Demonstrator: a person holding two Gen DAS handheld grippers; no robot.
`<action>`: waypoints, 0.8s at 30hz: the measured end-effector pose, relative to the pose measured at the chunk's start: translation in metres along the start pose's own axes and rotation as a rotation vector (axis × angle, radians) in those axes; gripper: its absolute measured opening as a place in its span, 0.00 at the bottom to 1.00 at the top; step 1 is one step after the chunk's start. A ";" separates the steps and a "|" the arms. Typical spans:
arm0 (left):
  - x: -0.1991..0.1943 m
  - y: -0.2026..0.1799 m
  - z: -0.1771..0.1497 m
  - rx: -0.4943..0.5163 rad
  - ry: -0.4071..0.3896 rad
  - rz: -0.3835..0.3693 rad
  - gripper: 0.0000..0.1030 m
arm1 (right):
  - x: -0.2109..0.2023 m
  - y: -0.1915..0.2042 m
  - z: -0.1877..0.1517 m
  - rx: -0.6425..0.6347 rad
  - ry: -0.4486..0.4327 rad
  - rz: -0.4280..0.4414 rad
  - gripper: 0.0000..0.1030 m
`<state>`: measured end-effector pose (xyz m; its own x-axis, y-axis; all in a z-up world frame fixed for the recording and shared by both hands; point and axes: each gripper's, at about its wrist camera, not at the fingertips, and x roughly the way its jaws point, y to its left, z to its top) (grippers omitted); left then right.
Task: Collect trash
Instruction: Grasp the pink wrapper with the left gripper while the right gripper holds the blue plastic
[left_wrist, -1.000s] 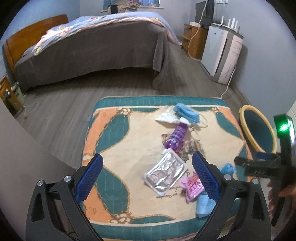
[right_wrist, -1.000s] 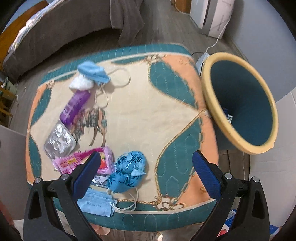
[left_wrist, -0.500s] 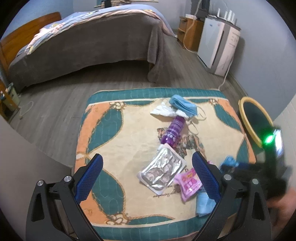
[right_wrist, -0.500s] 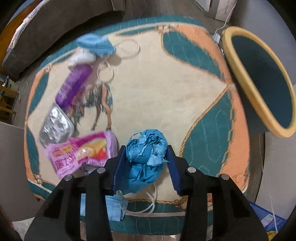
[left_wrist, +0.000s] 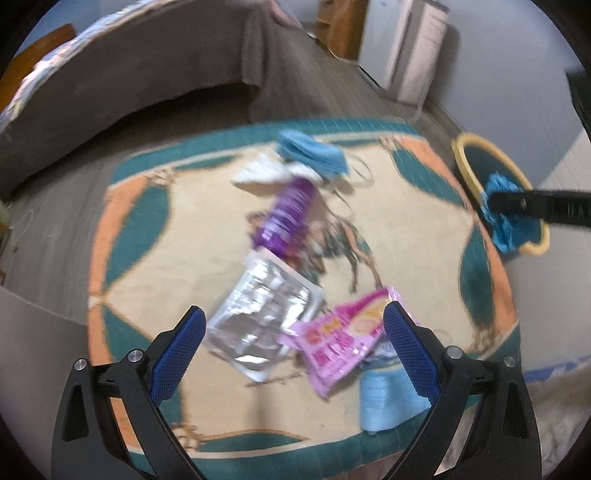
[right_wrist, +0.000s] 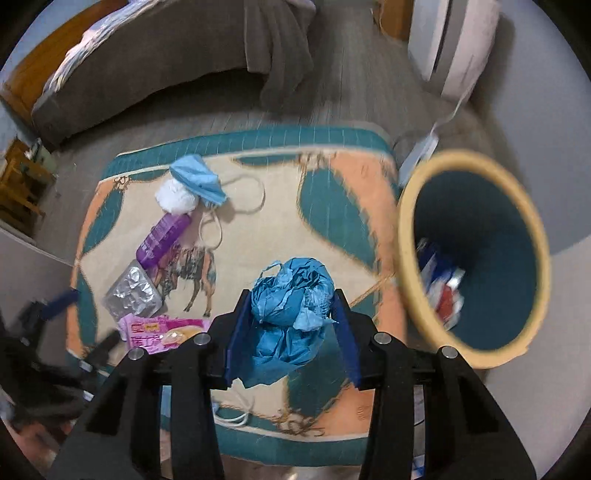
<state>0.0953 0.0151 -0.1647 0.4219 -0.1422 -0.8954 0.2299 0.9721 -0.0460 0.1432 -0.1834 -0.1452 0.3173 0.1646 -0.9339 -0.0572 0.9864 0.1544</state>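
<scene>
My right gripper (right_wrist: 291, 306) clamped on a crumpled blue wad (right_wrist: 290, 295), long axis running down-frame, centre frame left of the yellow-rimmed bin (right_wrist: 406, 258), my left gripper (left_wrist: 291, 332) spread wide over the silver pouch (left_wrist: 262, 314), lower centre

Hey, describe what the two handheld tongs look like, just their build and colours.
The left tongs and the right tongs look alike: a matte black plastic frame splitting into two angled arms, each with slot-like cutouts and round silver screw heads. Each arm ends in a flat blue pad with a fine grid texture. No cables or sleeves show.
</scene>
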 end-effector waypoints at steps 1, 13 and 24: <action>0.006 -0.005 -0.002 0.013 0.014 -0.004 0.93 | 0.003 -0.003 0.001 0.024 0.014 0.019 0.42; 0.056 -0.043 -0.018 0.134 0.163 -0.014 0.66 | 0.004 0.003 0.012 -0.031 -0.011 0.042 0.42; 0.050 -0.050 -0.012 0.167 0.119 -0.033 0.19 | -0.002 -0.007 0.016 -0.012 -0.032 0.061 0.42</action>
<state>0.0950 -0.0380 -0.2127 0.3078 -0.1407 -0.9410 0.3881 0.9215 -0.0108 0.1582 -0.1908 -0.1389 0.3433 0.2248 -0.9119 -0.0888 0.9744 0.2067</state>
